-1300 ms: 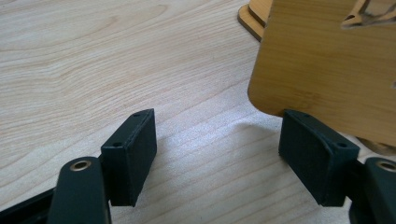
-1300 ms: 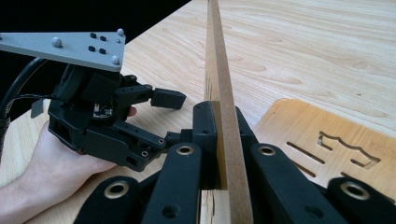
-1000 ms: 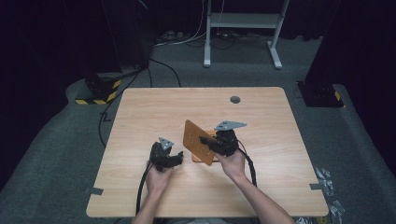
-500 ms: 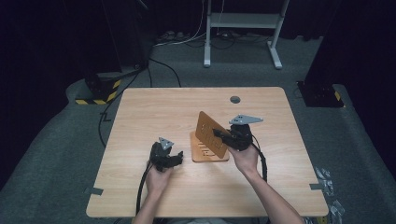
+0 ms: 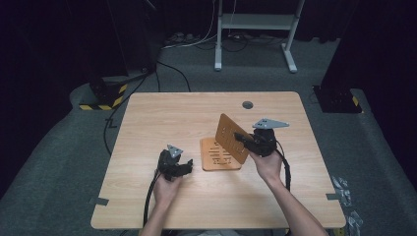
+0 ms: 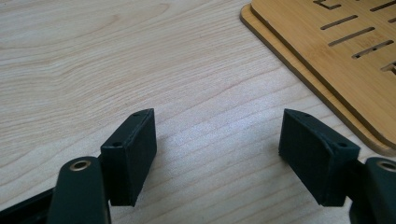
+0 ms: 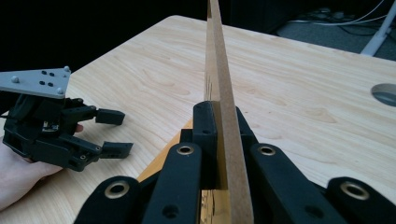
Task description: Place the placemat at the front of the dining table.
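The lifted board (image 5: 232, 138), a thin wooden panel with slots cut through it, is pinched by its edge in the right claw (image 5: 242, 137). In the right gripper view the board (image 7: 219, 88) stands on edge, running straight up and away from the claw (image 7: 223, 140), whose two jaws are clamped flat against its two faces near the lower end. From above, the board tilts, with its upper end leaning away from the person and its lower edge hanging just above a second board (image 5: 221, 155).

That second board lies flat on the table (image 5: 162, 118), directly below and slightly to the left of the right claw. It carries the same pattern of slots. In the left gripper view its corner (image 6: 327, 56) shows ahead and to the right of the left claw (image 6: 217, 135), and there it reads as two layers stacked one on the other; whether those are separate pieces cannot be told.

The left claw (image 5: 186, 166) rests low over the table, just left of the flat board and not touching it. Its jaws stand apart with only bare wood grain between them. The right gripper view shows this claw (image 7: 114, 133) off to the left of the held board, jaws apart, with the person's hand behind it.

Beyond the right claw, near the far edge of the table, is a small round hole (image 5: 247, 104).
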The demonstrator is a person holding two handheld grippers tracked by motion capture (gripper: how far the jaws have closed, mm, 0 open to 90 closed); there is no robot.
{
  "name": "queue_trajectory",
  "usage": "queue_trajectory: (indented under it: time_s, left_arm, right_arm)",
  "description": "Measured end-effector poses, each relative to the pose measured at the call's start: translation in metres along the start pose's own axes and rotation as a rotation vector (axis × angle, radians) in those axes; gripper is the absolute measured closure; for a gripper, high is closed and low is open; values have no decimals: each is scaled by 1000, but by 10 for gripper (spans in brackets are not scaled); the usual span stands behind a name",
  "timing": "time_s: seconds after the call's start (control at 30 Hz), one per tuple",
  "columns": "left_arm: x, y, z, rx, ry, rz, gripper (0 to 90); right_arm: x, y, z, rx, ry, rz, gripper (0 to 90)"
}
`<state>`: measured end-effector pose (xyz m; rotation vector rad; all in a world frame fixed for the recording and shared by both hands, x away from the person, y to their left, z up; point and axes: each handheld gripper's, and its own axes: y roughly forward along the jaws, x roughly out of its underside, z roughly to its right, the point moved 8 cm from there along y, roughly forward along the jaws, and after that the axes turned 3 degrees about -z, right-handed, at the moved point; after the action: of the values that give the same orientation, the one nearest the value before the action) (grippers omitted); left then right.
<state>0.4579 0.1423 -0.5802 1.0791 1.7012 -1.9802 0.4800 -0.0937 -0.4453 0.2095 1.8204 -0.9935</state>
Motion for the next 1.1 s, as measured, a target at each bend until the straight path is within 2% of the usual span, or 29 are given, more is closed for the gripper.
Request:
queue_trajectory:
  time_s: [0.6,1.1]
  left_arm:
    - [-1,1,1,2,-3,3,276]
    - [-1,1,1,2,-4,3,276]
  right_arm:
    - [-1,-27,27,67,20,24,863]
    - [0,-40,41,95,30,32,864]
